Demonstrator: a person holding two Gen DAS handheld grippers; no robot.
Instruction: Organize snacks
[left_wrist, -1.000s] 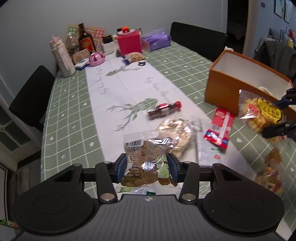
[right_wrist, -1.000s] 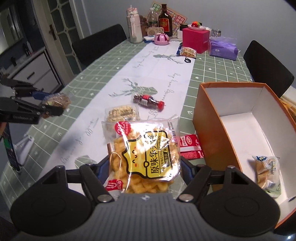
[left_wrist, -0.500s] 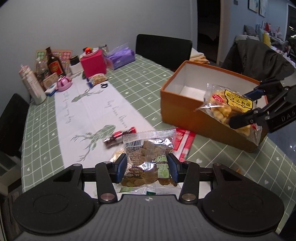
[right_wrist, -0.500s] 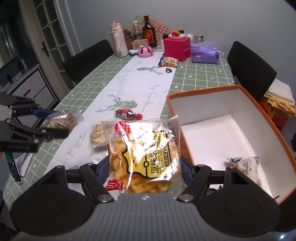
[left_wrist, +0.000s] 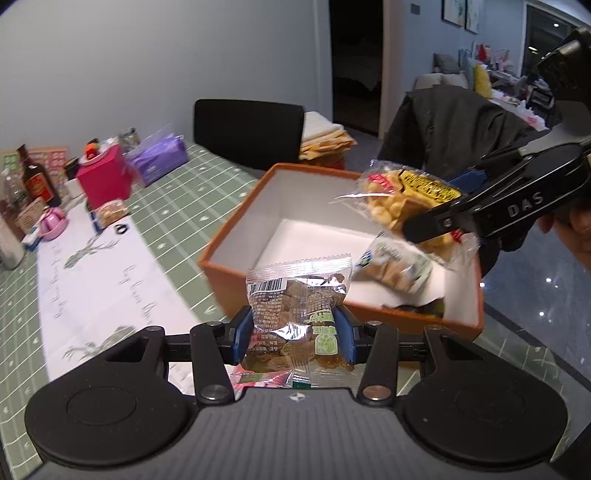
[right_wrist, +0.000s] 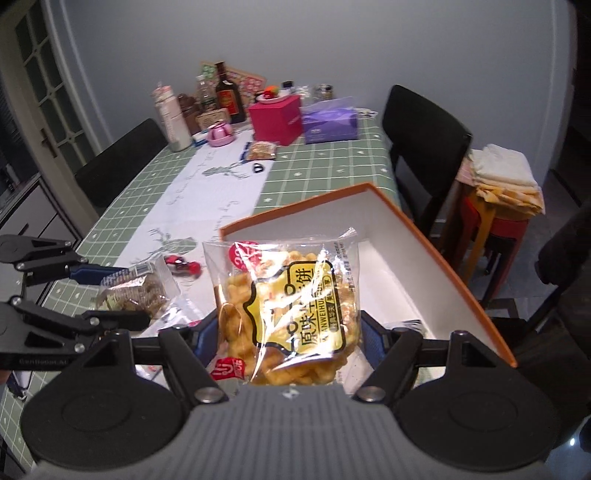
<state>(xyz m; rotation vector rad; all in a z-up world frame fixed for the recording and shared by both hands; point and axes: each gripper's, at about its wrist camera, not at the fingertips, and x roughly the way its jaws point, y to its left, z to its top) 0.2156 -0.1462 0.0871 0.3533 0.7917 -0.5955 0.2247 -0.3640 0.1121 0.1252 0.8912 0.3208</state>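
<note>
I have the brown-snack packet (left_wrist: 297, 314) clamped between the blue fingers (left_wrist: 242, 334) of the left gripper (left_wrist: 295, 332), held upright at 6 o'clock in the left wrist view, above the near wall of the orange box (left_wrist: 240, 273). The yellow-label packet (right_wrist: 288, 306) is clamped between the fingers of the right gripper (right_wrist: 286, 343), held over the white interior of the same box, its near end at the fingers. From the left wrist view that packet sits at 2 o'clock, above the box's right side. One wrapped snack (left_wrist: 397, 267) lies inside the box, toward its right wall. The box stands on the green checked tabletop (right_wrist: 325, 166), beside the white runner (right_wrist: 207, 199). A small red-capped bottle (right_wrist: 183, 264) lies on the runner at 9 o'clock of the box. At 12 o'clock, at the far end, stand a pink box (right_wrist: 275, 118), a purple tissue pack (right_wrist: 330, 122) and a dark bottle (right_wrist: 225, 96).
</note>
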